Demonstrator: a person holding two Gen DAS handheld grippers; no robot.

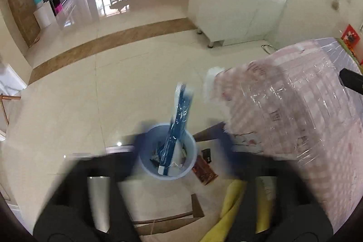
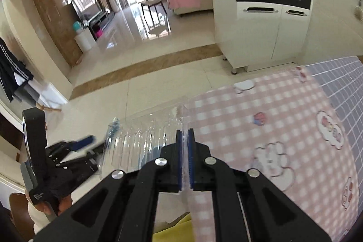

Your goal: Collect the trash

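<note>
A light blue bin stands on the tiled floor below my left gripper. That gripper's blurred black fingers are spread wide to either side of the bin. A long blue wrapper stands tilted with its lower end in the bin, among other scraps, touching neither finger. My right gripper is shut on the edge of a clear ribbed plastic tray. The tray hangs out over the table's corner and fills the right of the left wrist view. A hand holds the left gripper just beyond the tray.
The table's pink checked cloth carries a small white object. A brown packet lies on the floor beside the bin, with a yellow cloth and cardboard nearer. A white cabinet stands behind.
</note>
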